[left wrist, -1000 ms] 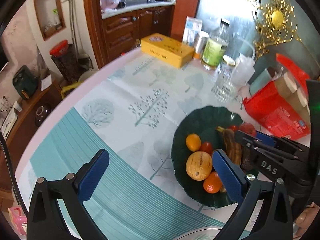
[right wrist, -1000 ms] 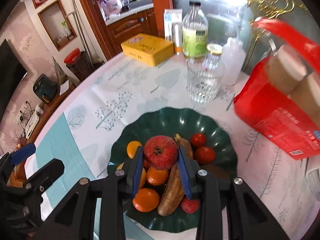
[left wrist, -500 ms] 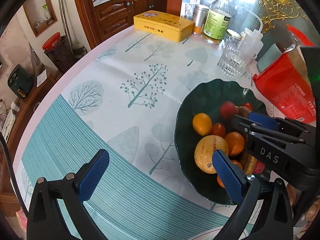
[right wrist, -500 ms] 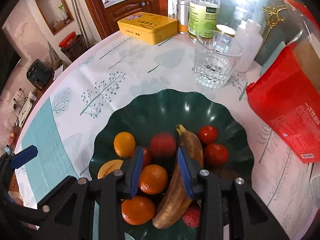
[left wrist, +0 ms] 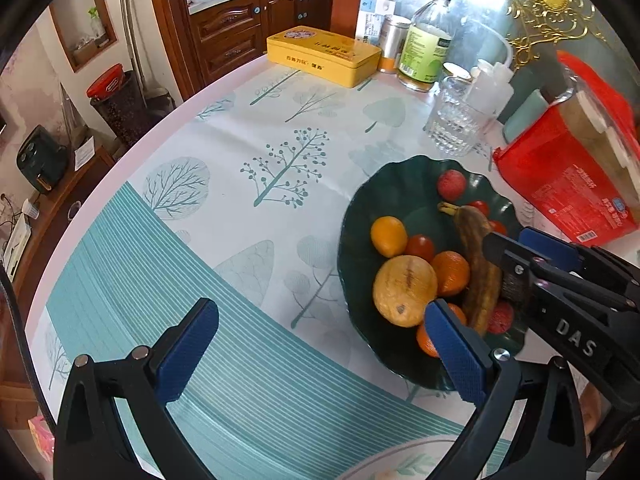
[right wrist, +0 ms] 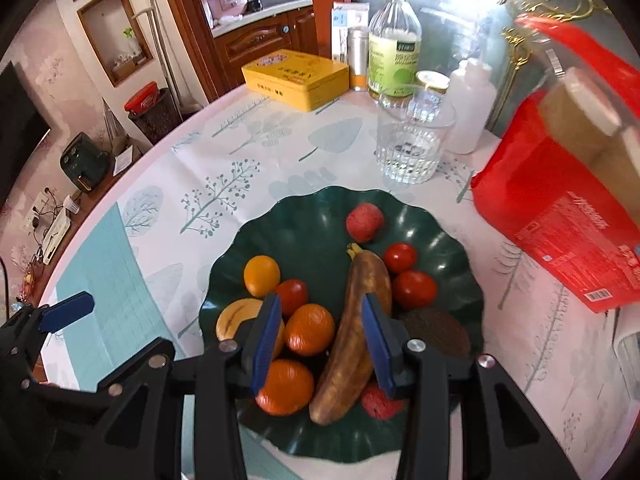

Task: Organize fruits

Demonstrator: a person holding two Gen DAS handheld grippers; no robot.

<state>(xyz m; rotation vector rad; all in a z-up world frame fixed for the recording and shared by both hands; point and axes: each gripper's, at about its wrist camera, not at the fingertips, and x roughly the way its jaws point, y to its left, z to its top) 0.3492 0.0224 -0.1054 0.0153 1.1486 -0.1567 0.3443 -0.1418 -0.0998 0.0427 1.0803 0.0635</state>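
- Green bowl (right wrist: 460,240) on the table holds the fruit: a red fruit (right wrist: 364,222) at its far side, tomatoes, oranges, a browned banana (right wrist: 352,332), a yellow fruit (left wrist: 404,290).
- Right gripper (right wrist: 320,336) over the bowl, jaws narrow and opening; nothing gripped, the banana merely showing between them.
- Left gripper (left wrist: 320,356) wide apart, empty, above the tablecloth (left wrist: 240,184).
- Judgement: gathering looks largely done. A plate rim (left wrist: 400,458) at the near edge may hold more; contents unclear.

A drinking glass (right wrist: 414,138) stands on the desk (right wrist: 224,184). Behind it sit a green-labelled bottle (right wrist: 394,46) and a white squeeze bottle (right wrist: 472,106); to its left lies a yellow tin (right wrist: 296,78), to its right a red bag (right wrist: 560,200).
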